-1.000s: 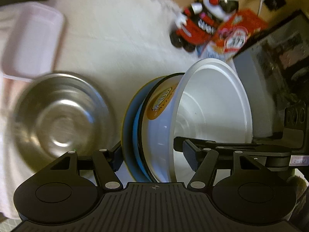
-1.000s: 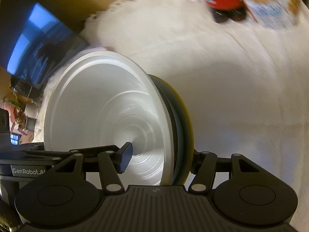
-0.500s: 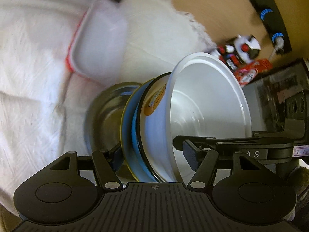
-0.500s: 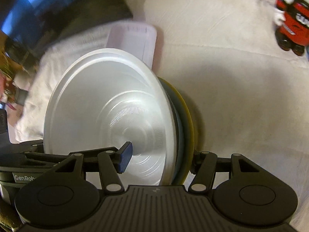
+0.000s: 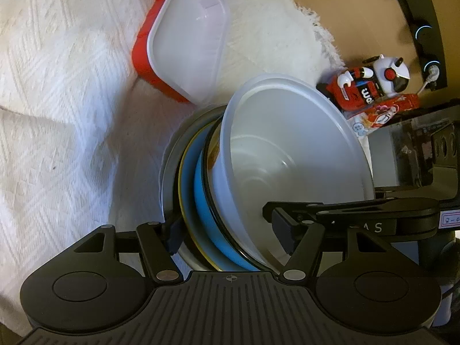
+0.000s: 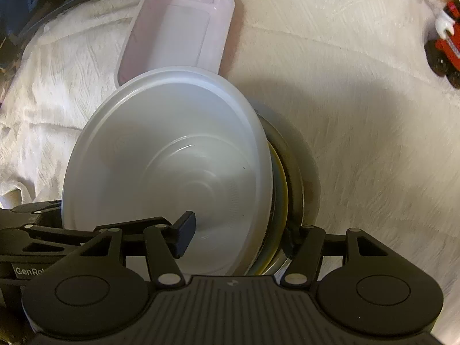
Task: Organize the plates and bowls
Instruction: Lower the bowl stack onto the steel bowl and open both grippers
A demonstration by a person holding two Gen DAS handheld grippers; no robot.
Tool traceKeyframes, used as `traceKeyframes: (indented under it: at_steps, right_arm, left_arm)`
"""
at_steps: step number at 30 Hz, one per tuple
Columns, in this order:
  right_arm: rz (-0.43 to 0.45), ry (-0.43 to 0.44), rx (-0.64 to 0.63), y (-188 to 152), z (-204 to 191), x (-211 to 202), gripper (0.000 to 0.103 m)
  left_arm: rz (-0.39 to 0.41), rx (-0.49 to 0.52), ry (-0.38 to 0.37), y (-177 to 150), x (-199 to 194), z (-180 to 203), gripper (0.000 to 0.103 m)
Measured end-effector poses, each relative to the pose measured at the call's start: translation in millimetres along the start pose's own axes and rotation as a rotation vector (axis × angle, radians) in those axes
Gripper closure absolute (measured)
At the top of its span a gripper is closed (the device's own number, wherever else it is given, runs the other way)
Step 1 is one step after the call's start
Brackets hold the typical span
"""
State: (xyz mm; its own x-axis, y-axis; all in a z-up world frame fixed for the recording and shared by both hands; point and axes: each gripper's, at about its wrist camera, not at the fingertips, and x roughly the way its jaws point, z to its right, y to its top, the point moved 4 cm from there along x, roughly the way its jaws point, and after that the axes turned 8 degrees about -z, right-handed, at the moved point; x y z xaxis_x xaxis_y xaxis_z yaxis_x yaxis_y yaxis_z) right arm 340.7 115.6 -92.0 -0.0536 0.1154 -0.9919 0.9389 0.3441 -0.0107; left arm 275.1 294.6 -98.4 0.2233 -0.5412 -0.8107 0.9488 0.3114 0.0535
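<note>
A nested stack of bowls is held between both grippers: a translucent white plastic bowl (image 5: 293, 155) on top, then a white bowl with a black rim, a blue one (image 5: 202, 201) and a yellow-rimmed one. The stack now sits inside the steel bowl (image 5: 169, 166) on the white cloth. My left gripper (image 5: 227, 230) is shut on the stack's rim from one side. My right gripper (image 6: 238, 233) is shut on the stack from the opposite side, one finger inside the white bowl (image 6: 172, 166), the other outside by the steel bowl (image 6: 299, 172).
A rectangular clear plastic container with a red base (image 5: 184, 43) lies on the white cloth (image 5: 57, 115) just beyond the bowls; it also shows in the right wrist view (image 6: 178, 28). A red and white toy robot (image 5: 365, 86) and a snack packet stand at the cloth's edge.
Both grippers have carried the bowl stack over to the steel bowl and lowered it into it. The steel bowl's inside, open a second ago, is now covered.
</note>
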Motion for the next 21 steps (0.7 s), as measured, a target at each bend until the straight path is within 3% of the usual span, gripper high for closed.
traceKeyframes:
  at_steps: [13, 21]
  right_arm:
    - [0.016, 0.024, 0.029, -6.2, 5.4, -3.2, 0.04]
    - [0.04, -0.023, -0.028, -11.3, -8.5, -12.0, 0.042]
  left_arm:
    - [-0.012, 0.034, 0.013, -2.2, 0.2, 0.5, 0.043]
    - [-0.015, 0.023, 0.016, -3.3, 0.2, -2.5, 0.044]
